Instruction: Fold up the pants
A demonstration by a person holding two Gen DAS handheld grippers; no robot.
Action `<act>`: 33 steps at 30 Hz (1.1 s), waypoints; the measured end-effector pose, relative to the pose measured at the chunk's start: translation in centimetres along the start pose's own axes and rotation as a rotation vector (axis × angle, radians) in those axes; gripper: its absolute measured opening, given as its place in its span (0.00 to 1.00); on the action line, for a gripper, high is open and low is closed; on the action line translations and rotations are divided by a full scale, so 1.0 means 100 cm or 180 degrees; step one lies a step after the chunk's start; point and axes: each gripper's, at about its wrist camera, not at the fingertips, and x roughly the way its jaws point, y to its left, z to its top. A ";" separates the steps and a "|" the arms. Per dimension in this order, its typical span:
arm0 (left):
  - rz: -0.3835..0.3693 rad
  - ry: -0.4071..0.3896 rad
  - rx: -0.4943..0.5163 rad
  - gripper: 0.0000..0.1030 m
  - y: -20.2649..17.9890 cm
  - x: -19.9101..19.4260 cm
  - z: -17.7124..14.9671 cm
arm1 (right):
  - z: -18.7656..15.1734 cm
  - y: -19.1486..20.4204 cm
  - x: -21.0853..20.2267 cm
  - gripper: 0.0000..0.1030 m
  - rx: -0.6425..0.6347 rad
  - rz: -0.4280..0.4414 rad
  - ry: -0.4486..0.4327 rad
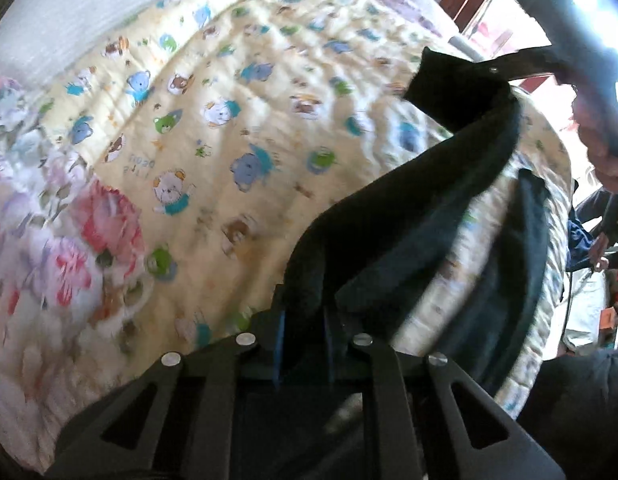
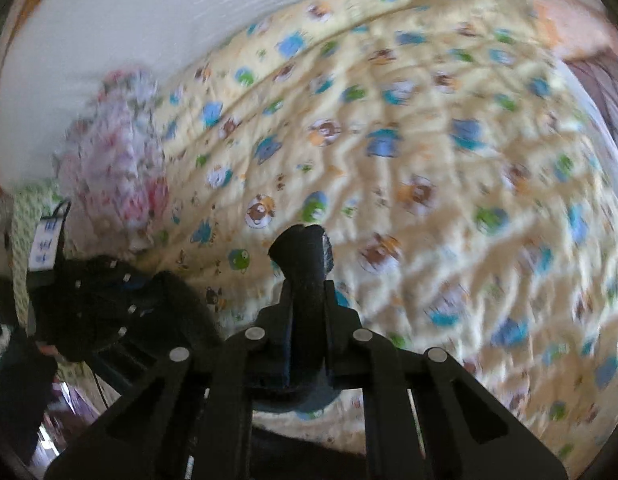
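Note:
The dark pants [image 1: 429,216] hang stretched in the air above a yellow cartoon-bear quilt [image 1: 245,120]. My left gripper [image 1: 303,320] is shut on one end of the pants, and the cloth runs up and right to the right gripper's dark body [image 1: 565,16] at the top right. In the right wrist view my right gripper [image 2: 309,300] is shut on a bunched fold of the pants [image 2: 305,256], which sticks up between its fingers. The left gripper [image 2: 97,300] shows at the lower left, partly hidden by dark cloth.
A floral pink blanket [image 1: 49,240] lies bunched at the quilt's left side, also in the right wrist view [image 2: 117,152]. A white headboard or wall [image 2: 129,20] is behind the bed. The bed's edge [image 1: 549,260] drops off at the right, with room clutter beyond.

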 end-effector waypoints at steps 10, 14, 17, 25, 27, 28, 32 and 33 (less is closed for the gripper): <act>0.0058 -0.0212 -0.0003 0.13 -0.084 -0.041 -0.064 | -0.071 -0.042 -0.047 0.13 0.0516 0.0080 -0.0245; 0.0068 -0.0255 -0.0038 0.13 -0.103 -0.053 -0.083 | -0.098 -0.056 -0.057 0.13 0.0622 0.0147 -0.0311; 0.0131 -0.0266 -0.0031 0.13 -0.122 -0.054 -0.095 | -0.120 -0.067 -0.062 0.13 0.0721 0.0253 -0.0390; 0.0161 -0.0225 -0.0199 0.13 -0.142 -0.041 -0.125 | -0.163 -0.072 -0.063 0.13 0.0941 0.0309 -0.0461; 0.0171 -0.0241 -0.0260 0.13 -0.142 -0.038 -0.127 | -0.174 -0.074 -0.066 0.13 0.1005 0.0317 -0.0513; 0.0177 -0.0233 -0.0307 0.13 -0.141 -0.033 -0.129 | -0.178 -0.075 -0.065 0.13 0.1006 0.0312 -0.0522; 0.0232 -0.0212 -0.0377 0.13 -0.144 -0.019 -0.133 | -0.191 -0.081 -0.052 0.13 0.1077 0.0221 -0.0453; 0.0232 -0.0202 -0.0391 0.13 -0.144 -0.016 -0.134 | -0.193 -0.082 -0.050 0.13 0.1094 0.0218 -0.0450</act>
